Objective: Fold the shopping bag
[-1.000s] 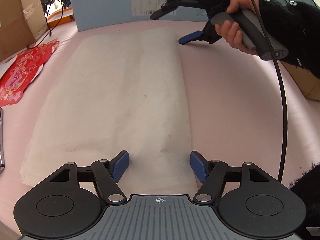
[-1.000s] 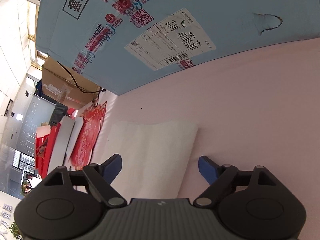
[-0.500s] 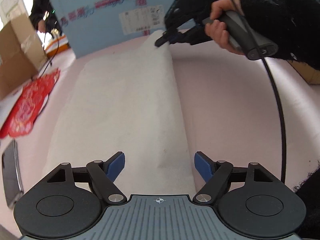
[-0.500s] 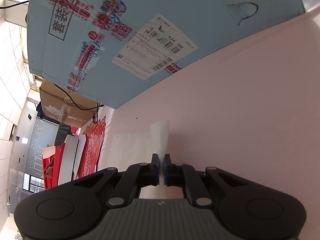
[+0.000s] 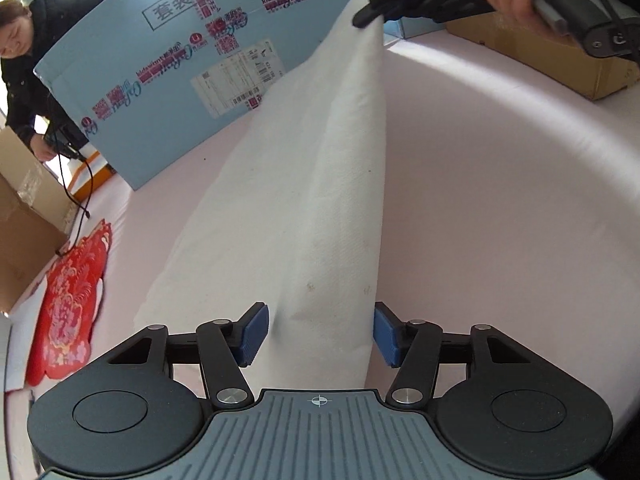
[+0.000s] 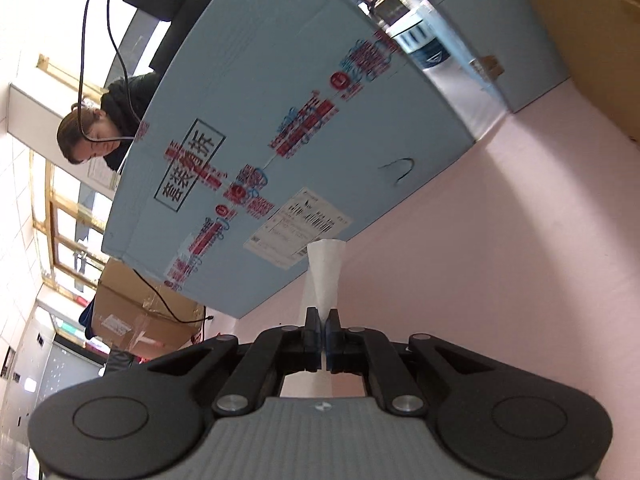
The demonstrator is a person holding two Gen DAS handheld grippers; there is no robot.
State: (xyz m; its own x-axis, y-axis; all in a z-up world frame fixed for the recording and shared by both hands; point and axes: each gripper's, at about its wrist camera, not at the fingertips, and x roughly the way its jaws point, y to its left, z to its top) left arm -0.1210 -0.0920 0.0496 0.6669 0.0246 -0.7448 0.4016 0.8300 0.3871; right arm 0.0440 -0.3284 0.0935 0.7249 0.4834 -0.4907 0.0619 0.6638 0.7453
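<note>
The bag (image 5: 312,184) looks like soft white non-woven cloth, matt and faintly fuzzy, with small brownish specks near six o'clock. The table (image 5: 500,208) is covered in smooth, matt pink sheet. The left gripper (image 5: 318,334) is matt black plastic with ribbed grey housing, blue rubbery pads (image 5: 252,332) and shiny metal pins. At eleven o'clock, the box (image 5: 192,76) is pale blue cardboard with glossy printed tape and a paper label.
</note>
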